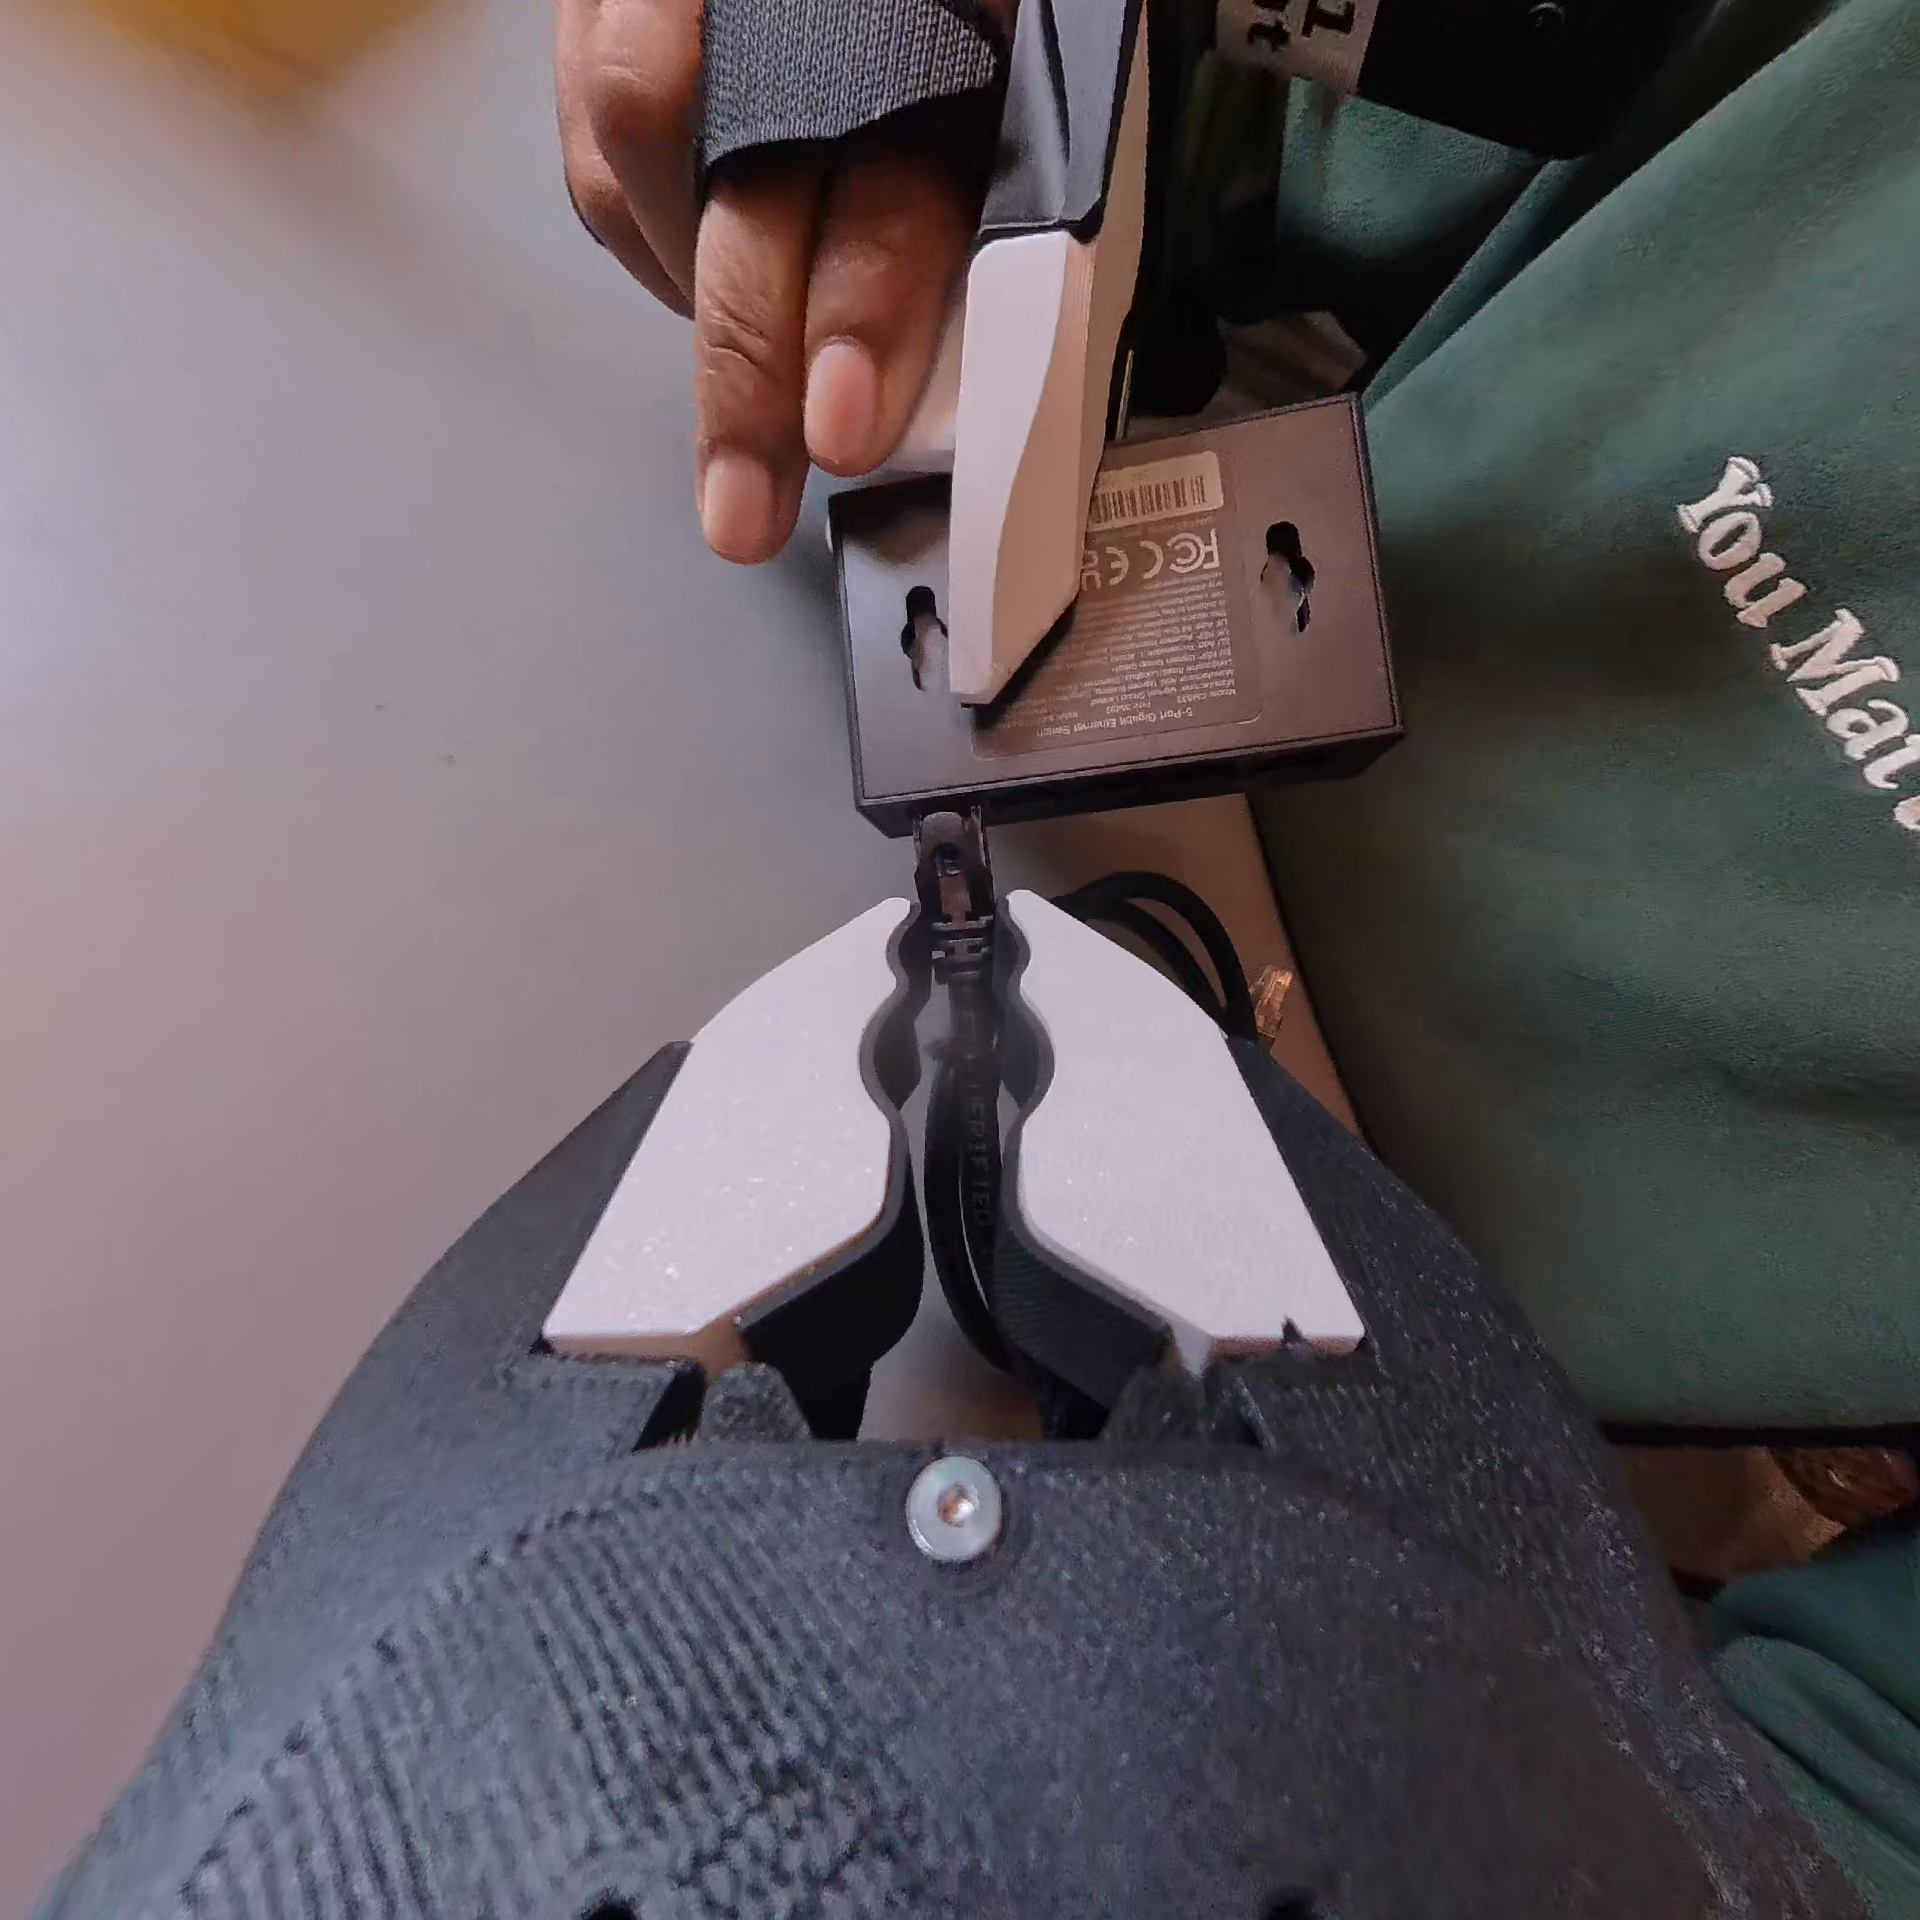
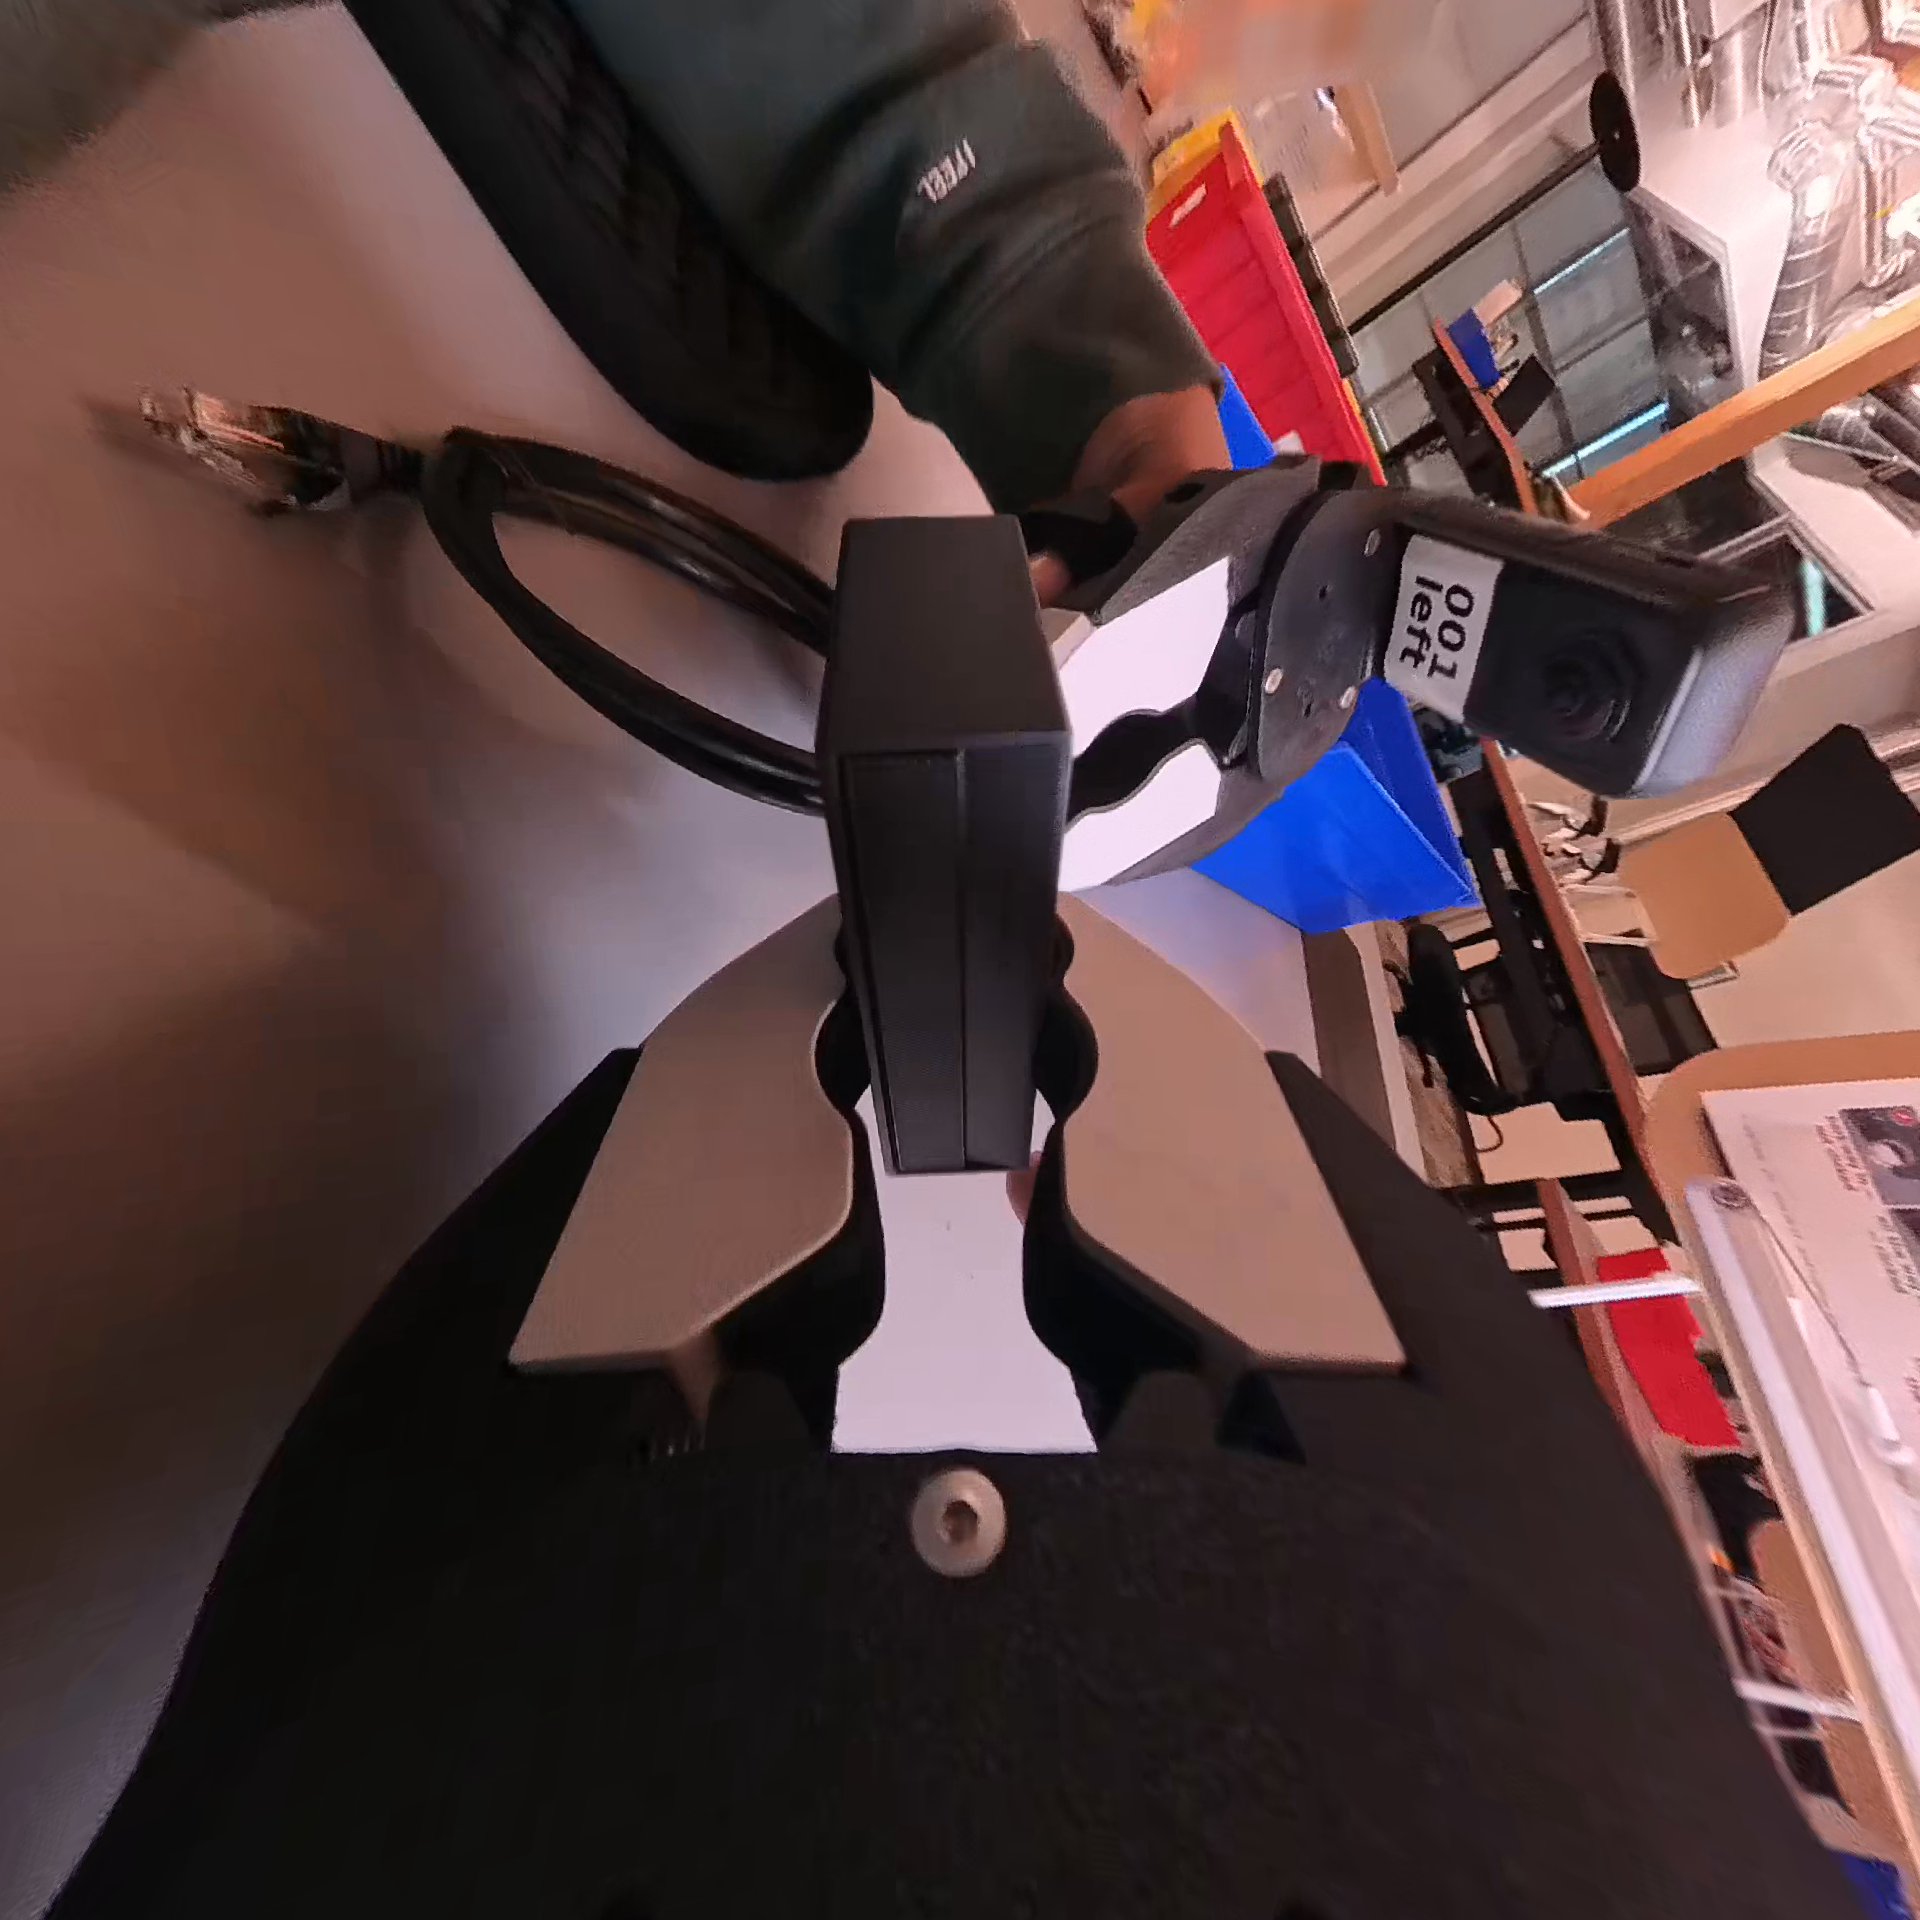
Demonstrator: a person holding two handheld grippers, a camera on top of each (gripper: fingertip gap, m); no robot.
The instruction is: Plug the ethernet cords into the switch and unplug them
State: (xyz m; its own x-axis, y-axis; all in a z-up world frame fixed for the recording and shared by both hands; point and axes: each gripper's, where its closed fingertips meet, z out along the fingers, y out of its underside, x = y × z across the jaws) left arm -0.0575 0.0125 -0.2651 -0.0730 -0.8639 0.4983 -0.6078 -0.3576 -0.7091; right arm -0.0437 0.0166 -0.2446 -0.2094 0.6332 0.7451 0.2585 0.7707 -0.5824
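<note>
My left gripper (image 1: 954, 914) is shut on a black ethernet cord (image 1: 961, 1164) just behind its plug (image 1: 948, 847). The plug's tip sits in a port at the left end of the black switch (image 1: 1226, 665). The switch is held off the table with its labelled underside facing the left wrist view. My right gripper (image 2: 954, 940) is shut on the switch (image 2: 940, 831) and holds it edge-on. In the left wrist view one right finger (image 1: 1023, 457) crosses the switch. The cord's loose loop (image 2: 582, 623) lies on the table, its other plug (image 2: 244, 442) free.
A grey-white table (image 1: 312, 727) lies below. A person in a green sweatshirt (image 1: 1662, 727) is close on the right, a hand (image 1: 758, 312) by the right gripper. Red and blue bins (image 2: 1340, 831) and shelves stand beyond the table edge. Only a small space, under 4 cm, lies between the two pairs of fingers.
</note>
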